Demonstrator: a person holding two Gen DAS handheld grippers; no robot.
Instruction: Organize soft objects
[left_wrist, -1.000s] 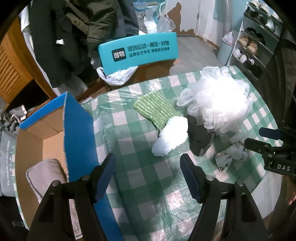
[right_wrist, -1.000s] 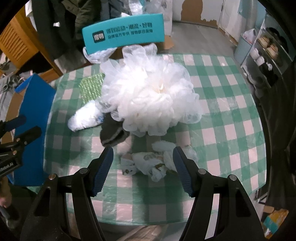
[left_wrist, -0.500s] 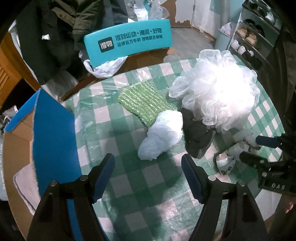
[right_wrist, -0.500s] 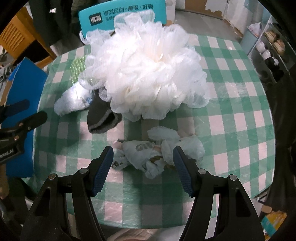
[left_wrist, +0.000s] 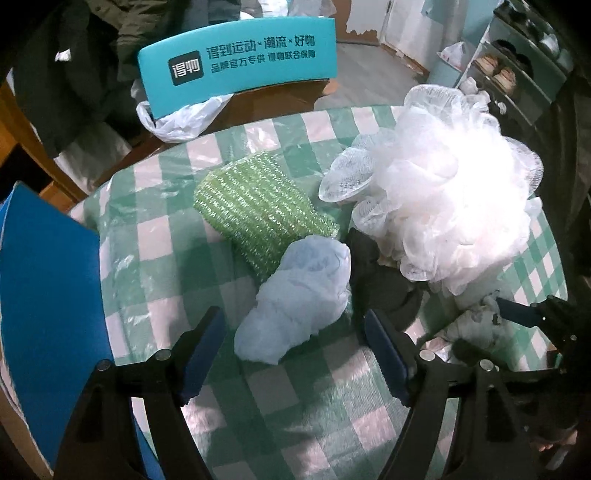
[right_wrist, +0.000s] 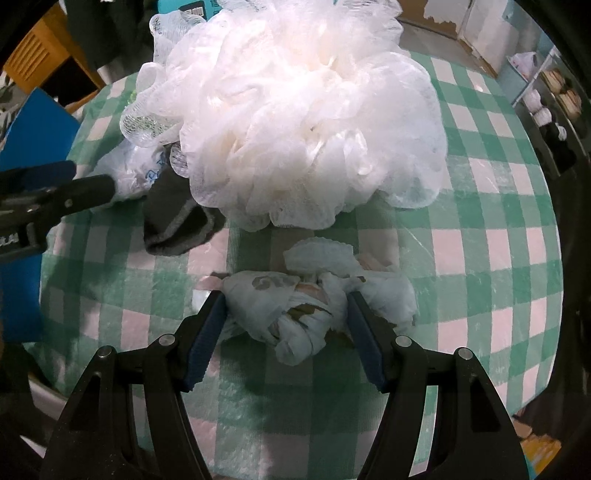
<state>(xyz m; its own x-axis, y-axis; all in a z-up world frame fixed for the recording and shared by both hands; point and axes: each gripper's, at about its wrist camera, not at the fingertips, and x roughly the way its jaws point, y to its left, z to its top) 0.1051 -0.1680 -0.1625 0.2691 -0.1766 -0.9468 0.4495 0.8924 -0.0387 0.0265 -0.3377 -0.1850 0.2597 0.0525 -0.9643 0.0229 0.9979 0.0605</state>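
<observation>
Five soft things lie on the round table with its green-and-white check cloth: one big white mesh bath pouf, one green glittery scrub pad, one pale blue crumpled plastic wad, one dark sock and one knotted white printed cloth bundle.

The pouf sits far and to the right, the green pad left of it, the blue wad just near the pad, the sock between wad and pouf, the bundle nearest on the right.

The left gripper hangs over the near end of the blue wad; its jaws have just been opening and stand wide, not pressing on it.

The right gripper straddles the cloth bundle, jaws wide, the left pad about touching it; no squeeze shows.

One blue box flap stands left of the table.
</observation>
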